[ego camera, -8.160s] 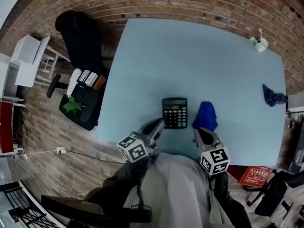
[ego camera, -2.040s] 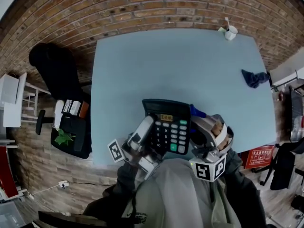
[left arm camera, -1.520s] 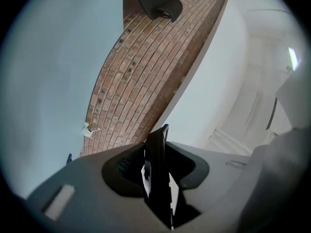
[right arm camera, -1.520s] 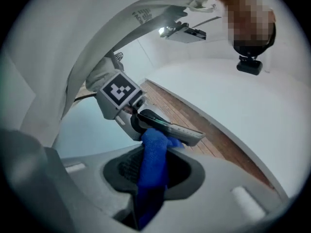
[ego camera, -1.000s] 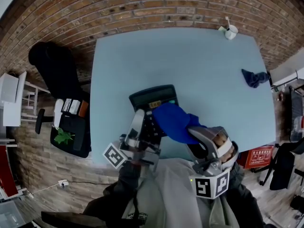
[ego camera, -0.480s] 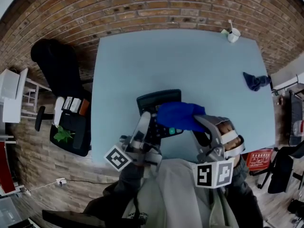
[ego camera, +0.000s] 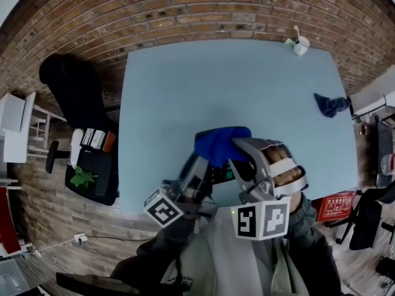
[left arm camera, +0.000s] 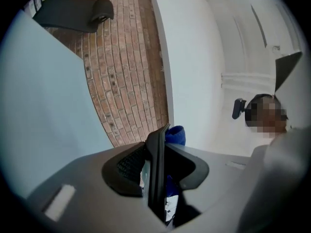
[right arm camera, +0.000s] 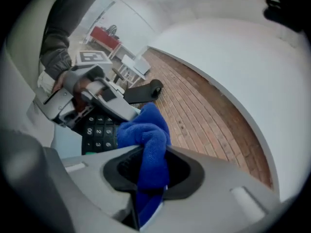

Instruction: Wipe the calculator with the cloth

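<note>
The black calculator (ego camera: 217, 174) is held up above the light blue table (ego camera: 185, 85), and my left gripper (ego camera: 199, 170) is shut on its lower edge. Along the left gripper view the calculator (left arm camera: 156, 164) shows edge-on between the jaws of that gripper (left arm camera: 155, 178). My right gripper (ego camera: 237, 152) is shut on a bright blue cloth (ego camera: 221, 143), which lies over the calculator's upper part and hides most of it. In the right gripper view the cloth (right arm camera: 148, 140) bunches out of the gripper (right arm camera: 150, 178) against the calculator's keys (right arm camera: 99, 132), with the left gripper (right arm camera: 92, 96) behind.
A second dark blue cloth (ego camera: 331, 104) lies at the table's right edge. A white cup (ego camera: 300, 44) stands at the back right corner. A black chair (ego camera: 71, 85) and a dark bag (ego camera: 92, 165) sit on the floor to the left. A brick wall runs behind.
The right gripper has dragged the cloth up and left across the calculator's face. The left gripper has rolled and shifted right with the calculator. Well before that, the calculator lay flat on the table.
</note>
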The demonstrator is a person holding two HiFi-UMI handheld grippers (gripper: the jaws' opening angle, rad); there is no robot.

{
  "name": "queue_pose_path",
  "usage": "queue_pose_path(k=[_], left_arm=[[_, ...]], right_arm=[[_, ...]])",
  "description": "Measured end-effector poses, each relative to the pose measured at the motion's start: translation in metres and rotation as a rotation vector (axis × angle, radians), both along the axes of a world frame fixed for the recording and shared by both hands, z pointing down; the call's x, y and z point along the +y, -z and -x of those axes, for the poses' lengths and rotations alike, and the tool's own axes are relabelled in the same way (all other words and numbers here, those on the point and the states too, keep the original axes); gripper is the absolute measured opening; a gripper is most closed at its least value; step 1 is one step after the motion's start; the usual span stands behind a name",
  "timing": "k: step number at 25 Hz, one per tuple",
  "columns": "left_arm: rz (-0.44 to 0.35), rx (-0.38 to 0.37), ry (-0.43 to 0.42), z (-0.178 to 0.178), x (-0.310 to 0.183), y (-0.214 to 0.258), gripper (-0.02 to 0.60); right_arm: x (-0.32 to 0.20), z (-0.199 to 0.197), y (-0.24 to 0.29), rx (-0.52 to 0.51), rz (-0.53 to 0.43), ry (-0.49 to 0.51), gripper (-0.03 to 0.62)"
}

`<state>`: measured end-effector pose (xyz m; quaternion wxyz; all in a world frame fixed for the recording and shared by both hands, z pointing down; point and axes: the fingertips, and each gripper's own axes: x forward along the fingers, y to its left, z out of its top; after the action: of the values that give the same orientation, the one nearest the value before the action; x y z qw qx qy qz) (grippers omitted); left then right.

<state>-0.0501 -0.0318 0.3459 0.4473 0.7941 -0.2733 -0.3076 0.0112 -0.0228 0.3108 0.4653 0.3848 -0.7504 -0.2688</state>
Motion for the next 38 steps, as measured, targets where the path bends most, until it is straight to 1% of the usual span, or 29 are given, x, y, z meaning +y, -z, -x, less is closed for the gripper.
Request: queue_pose_path(k=[3,5,6,7,9,11,13,15,17,18,20,22,23,25,28,30,31,32,34,36,37,38], left_arm=[[-0.033,-0.059,0.007,0.000,0.000,0.002,0.104],[-0.055,-0.096,0.010,-0.002,0.001,0.004,0.104],[-0.067,-0.116,0.011,-0.003,0.002,0.004,0.104],[-0.077,-0.137,0.012,-0.004,0.002,0.004,0.104],[-0.091,-0.165,0.010,-0.008,0.004,0.003,0.104],[-0.094,-0.163,0.005,-0.010,0.005,0.002,0.103],[-0.094,-0.152,0.017,-0.009,0.006,0.003,0.103],[-0.098,-0.156,0.037,-0.004,0.005,0.002,0.104],[-0.109,-0.157,0.051,0.004,0.004,0.002,0.104],[-0.119,-0.147,0.059,0.008,0.004,0.004,0.104],[-0.146,-0.123,0.073,0.016,0.003,0.008,0.104],[-0.187,-0.121,0.064,0.018,0.004,0.014,0.104],[-0.209,-0.132,0.052,0.015,0.005,0.016,0.104],[-0.242,-0.166,0.038,0.010,0.008,0.017,0.104],[-0.252,-0.190,0.041,0.007,0.008,0.015,0.106],[-0.230,-0.165,0.040,0.007,0.007,0.014,0.104],[-0.208,-0.136,0.047,0.009,0.005,0.013,0.104],[-0.180,-0.099,0.060,0.013,0.003,0.013,0.104],[-0.127,-0.023,0.096,0.023,-0.001,0.013,0.106],[-0.093,0.055,0.125,0.034,-0.005,0.015,0.106],[-0.085,0.093,0.136,0.039,-0.008,0.017,0.104],[-0.080,0.129,0.144,0.042,-0.010,0.021,0.104]], right_arm=[[-0.021,-0.039,0.007,-0.040,-0.005,-0.144,0.095],[-0.026,-0.044,0.010,-0.060,0.003,-0.193,0.095],[-0.026,-0.039,0.011,-0.066,0.011,-0.195,0.095],[-0.024,-0.031,0.013,-0.068,0.018,-0.181,0.095],[-0.015,-0.003,0.020,-0.065,0.023,-0.108,0.095],[-0.004,0.029,0.027,-0.047,0.010,-0.013,0.095],[0.000,0.043,0.028,-0.034,0.003,0.042,0.095],[-0.005,0.035,0.023,-0.092,0.052,0.038,0.095],[-0.013,0.009,0.014,-0.177,0.145,-0.016,0.095],[-0.016,-0.006,0.008,-0.200,0.186,-0.053,0.095],[-0.021,-0.036,-0.004,-0.206,0.236,-0.121,0.095],[-0.023,-0.054,-0.010,-0.211,0.254,-0.152,0.095],[-0.023,-0.055,-0.009,-0.218,0.260,-0.148,0.095],[-0.019,-0.042,-0.001,-0.205,0.262,-0.109,0.095],[-0.010,-0.008,0.017,-0.155,0.220,0.001,0.095],[-0.003,0.011,0.026,-0.174,0.199,0.067,0.095],[-0.001,0.016,0.027,-0.188,0.199,0.079,0.095],[-0.003,0.016,0.023,-0.201,0.207,0.075,0.095],[-0.008,0.002,0.008,-0.221,0.245,0.030,0.095],[-0.007,-0.011,-0.008,-0.227,0.290,-0.005,0.095],[0.001,-0.009,-0.015,-0.219,0.316,0.006,0.095],[0.014,0.001,-0.020,-0.203,0.342,0.039,0.095]])
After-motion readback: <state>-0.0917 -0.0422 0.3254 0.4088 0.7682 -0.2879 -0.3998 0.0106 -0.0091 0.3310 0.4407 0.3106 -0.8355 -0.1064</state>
